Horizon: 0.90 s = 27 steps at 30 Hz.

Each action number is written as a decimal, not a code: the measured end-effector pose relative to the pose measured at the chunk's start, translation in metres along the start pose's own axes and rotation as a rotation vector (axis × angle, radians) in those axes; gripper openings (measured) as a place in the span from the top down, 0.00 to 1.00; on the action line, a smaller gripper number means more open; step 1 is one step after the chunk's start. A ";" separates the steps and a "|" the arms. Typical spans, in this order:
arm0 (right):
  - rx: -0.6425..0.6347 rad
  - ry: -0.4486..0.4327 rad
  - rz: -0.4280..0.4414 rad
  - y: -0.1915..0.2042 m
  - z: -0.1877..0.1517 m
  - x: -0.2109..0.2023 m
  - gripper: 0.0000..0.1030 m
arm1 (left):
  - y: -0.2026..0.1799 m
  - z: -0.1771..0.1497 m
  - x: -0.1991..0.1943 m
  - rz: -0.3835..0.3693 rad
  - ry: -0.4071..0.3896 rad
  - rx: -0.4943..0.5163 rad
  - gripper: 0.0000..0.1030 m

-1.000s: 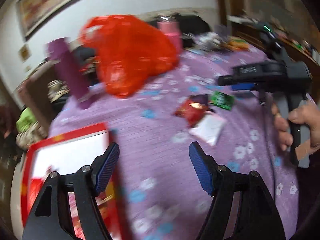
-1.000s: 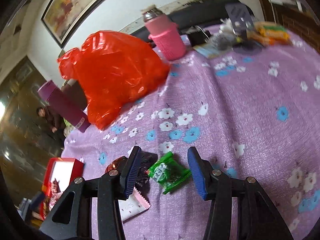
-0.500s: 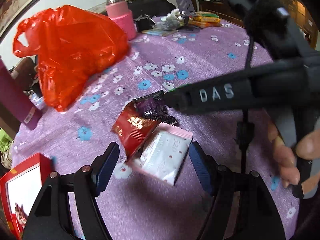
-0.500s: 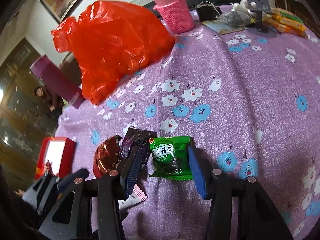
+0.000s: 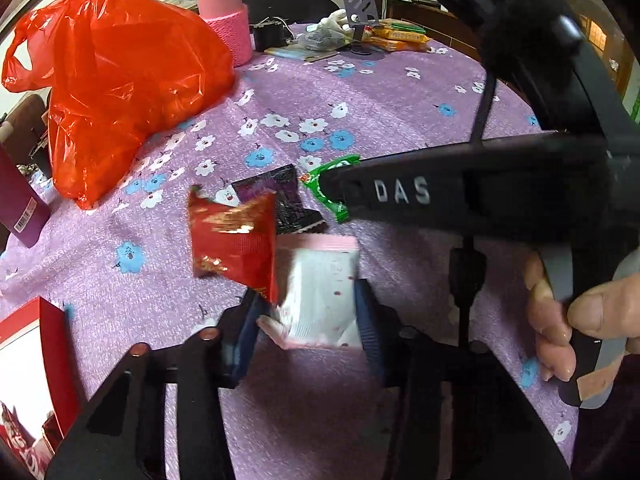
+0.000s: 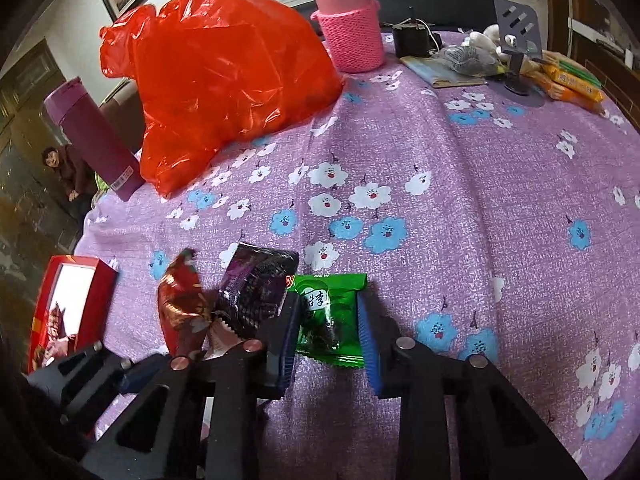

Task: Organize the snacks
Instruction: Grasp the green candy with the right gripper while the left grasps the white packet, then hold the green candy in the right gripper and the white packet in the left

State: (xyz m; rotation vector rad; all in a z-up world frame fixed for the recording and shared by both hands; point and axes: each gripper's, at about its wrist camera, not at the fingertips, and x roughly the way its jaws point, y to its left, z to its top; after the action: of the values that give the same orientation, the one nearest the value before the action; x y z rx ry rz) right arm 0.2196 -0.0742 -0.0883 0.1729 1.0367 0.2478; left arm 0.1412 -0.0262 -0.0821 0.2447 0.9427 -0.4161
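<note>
Several snack packets lie together on the purple flowered tablecloth (image 6: 440, 152). My left gripper (image 5: 306, 326) is closing its jaws on the white and pink packet (image 5: 320, 296), and both blue pads touch its edges. A red packet (image 5: 234, 240) leans tipped up against it, with a dark purple packet (image 5: 280, 196) behind. My right gripper (image 6: 328, 340) is closing its jaws on the green packet (image 6: 330, 316), pads against its two sides. In the left wrist view one black finger (image 5: 400, 192) of the right gripper crosses over the green packet (image 5: 320, 184).
A red box (image 6: 68, 304) with a white inside stands open at the left table edge. Behind are an orange-red plastic bag (image 6: 224, 80), a pink-sleeved flask (image 6: 348, 28), a purple bottle (image 6: 92, 140) and yellow packs (image 6: 568, 80). A hand (image 5: 560, 320) grips the right handle.
The left gripper swung from over the red box to the packets and came down. Both grippers' jaws narrowed onto their packets. The red packet has tipped up.
</note>
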 end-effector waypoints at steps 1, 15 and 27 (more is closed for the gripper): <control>0.012 0.003 0.013 -0.002 0.000 0.000 0.74 | -0.001 -0.001 -0.001 0.005 -0.002 -0.005 0.62; 0.225 0.065 0.336 -0.026 0.003 -0.004 0.82 | 0.013 -0.029 -0.034 0.002 -0.069 -0.167 0.66; 0.251 0.029 0.430 -0.022 0.004 -0.019 0.82 | 0.027 -0.049 -0.081 0.110 -0.151 -0.207 0.66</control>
State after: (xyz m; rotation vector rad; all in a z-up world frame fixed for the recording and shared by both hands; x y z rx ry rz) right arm 0.2162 -0.1008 -0.0762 0.6240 1.0507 0.5099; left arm 0.0755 0.0358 -0.0429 0.0748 0.8132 -0.2296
